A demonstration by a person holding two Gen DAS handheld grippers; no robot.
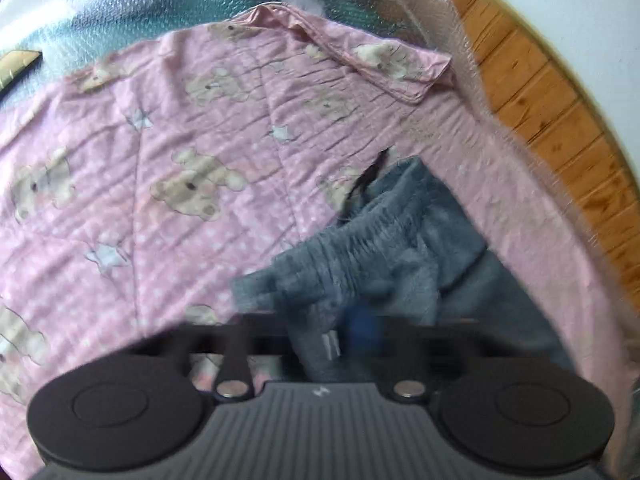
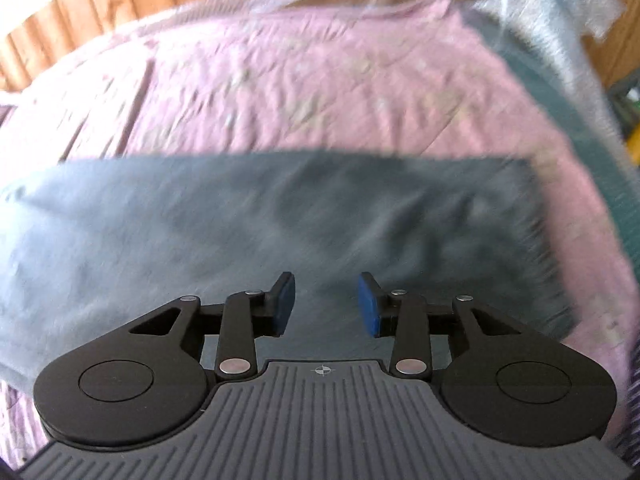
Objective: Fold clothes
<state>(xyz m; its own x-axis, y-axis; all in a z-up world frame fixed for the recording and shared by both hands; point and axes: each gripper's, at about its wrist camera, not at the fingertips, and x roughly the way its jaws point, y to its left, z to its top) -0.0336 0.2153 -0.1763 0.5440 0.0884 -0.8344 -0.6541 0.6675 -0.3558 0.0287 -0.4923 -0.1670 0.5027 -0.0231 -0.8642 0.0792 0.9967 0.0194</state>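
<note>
No readable brand or label; only small crosshair mark on right gripper [image 2: 327,306] housing, faint mark on left one. Left gripper [image 1: 352,332] tilted steeply down, jaws together, clamped on bunched elastic waistband of grey trousers [image 1: 372,248]; blue pad barely visible through fabric. Black drawstring [image 1: 366,178] trails off waistband onto pink bear-print sheet [image 1: 160,152]. Right gripper tilted down over flat grey trouser leg [image 2: 240,216], blue pads [image 2: 370,306] apart, nothing between them. Trousers lie across sheet; wood-panel wall [image 1: 560,120] on right, beyond it. Both views motion-blurred.
</note>
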